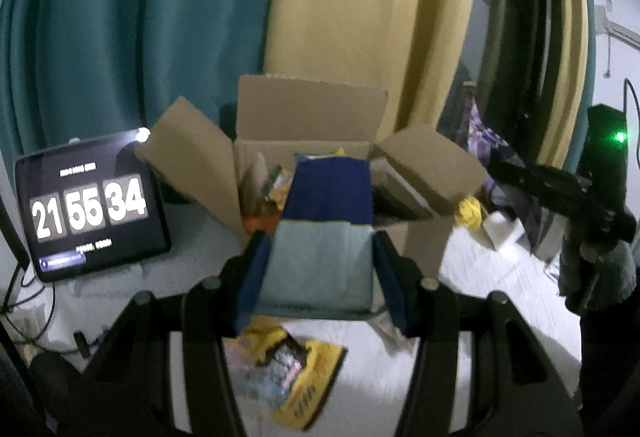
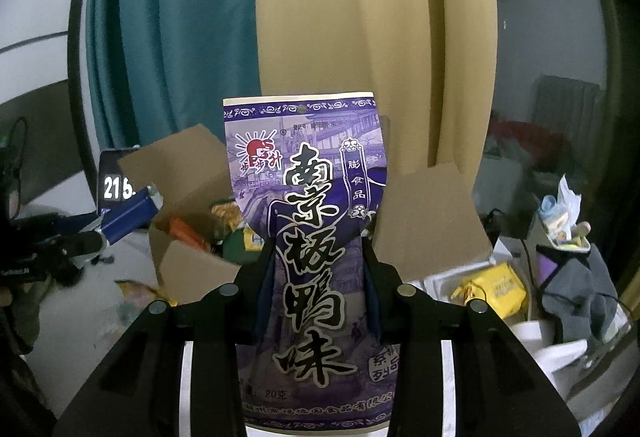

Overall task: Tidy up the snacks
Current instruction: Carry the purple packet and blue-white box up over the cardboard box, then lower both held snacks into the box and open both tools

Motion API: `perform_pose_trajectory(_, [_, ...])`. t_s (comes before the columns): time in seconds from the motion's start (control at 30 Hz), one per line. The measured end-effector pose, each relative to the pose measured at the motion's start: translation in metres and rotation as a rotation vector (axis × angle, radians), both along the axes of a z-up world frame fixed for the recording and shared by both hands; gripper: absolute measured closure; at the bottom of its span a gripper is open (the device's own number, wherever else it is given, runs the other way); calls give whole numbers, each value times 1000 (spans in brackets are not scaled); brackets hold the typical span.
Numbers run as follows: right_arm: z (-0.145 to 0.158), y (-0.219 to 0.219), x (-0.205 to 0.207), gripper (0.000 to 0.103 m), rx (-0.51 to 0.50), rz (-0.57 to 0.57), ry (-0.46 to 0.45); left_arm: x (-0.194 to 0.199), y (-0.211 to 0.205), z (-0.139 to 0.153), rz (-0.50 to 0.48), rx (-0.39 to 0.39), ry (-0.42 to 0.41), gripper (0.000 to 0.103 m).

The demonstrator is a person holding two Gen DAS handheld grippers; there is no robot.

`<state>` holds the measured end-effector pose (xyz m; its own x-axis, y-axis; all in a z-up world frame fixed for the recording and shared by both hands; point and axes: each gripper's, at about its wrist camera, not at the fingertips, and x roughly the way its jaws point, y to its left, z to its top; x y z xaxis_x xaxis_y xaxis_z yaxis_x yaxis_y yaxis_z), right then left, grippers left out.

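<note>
My left gripper (image 1: 320, 237) is shut on a dark blue snack box (image 1: 328, 197) with a grey end flap, held just in front of the open cardboard box (image 1: 304, 145). The box holds several snack packs, orange and yellow ones among them. My right gripper (image 2: 318, 249) is shut on a purple snack bag (image 2: 308, 205) with large Chinese characters, held upright above the table in front of the same cardboard box (image 2: 192, 265). The left gripper with the blue box (image 2: 128, 215) shows at the left of the right wrist view. The right gripper shows at the right edge of the left wrist view (image 1: 560, 193).
A yellow snack pack (image 1: 296, 377) lies on the white table below my left gripper. A tablet clock (image 1: 90, 213) stands at the left. A yellow pack (image 2: 492, 287), white containers and grey cloth (image 2: 576, 293) crowd the right side. Teal and beige curtains hang behind.
</note>
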<state>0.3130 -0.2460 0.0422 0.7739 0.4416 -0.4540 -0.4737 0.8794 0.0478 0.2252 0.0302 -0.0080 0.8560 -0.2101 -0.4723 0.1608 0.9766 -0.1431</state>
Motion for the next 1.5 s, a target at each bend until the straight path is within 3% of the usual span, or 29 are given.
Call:
perform_pose_trajectory(0.5, [0,8,69,63,40,-41,7,80,8,12,33,6,-24,49])
perform_pose_trajectory(0.87, [-6,33,134,62,58,-102,48,150,2,5,10,-14,30,49])
perform_pose_trajectory(0.93, [-10,40,145,58,55,-118,76,158,1,5,25,-12,35,48])
perform_pose_trajectory(1.0, [-13,43,153,32,39,-151,93,162,0,6,34,-1,51,45])
perform_pose_trajectory(1.03, [-14,44,153,28,45,-157,89,162,0,6,33,-5,54,35])
perform_pose_trajectory(1.07, [-15,43,151,26,47,-161,85,157,1,7,31,-13,49,27])
perform_pose_trajectory(1.1, [-15,43,147,26,46,-160,82,155,1,8,33,-14,45,26])
perform_pose_trajectory(1.5, [0,41,100,26,22,-141,66,105,4,32,40,-20,-2,25])
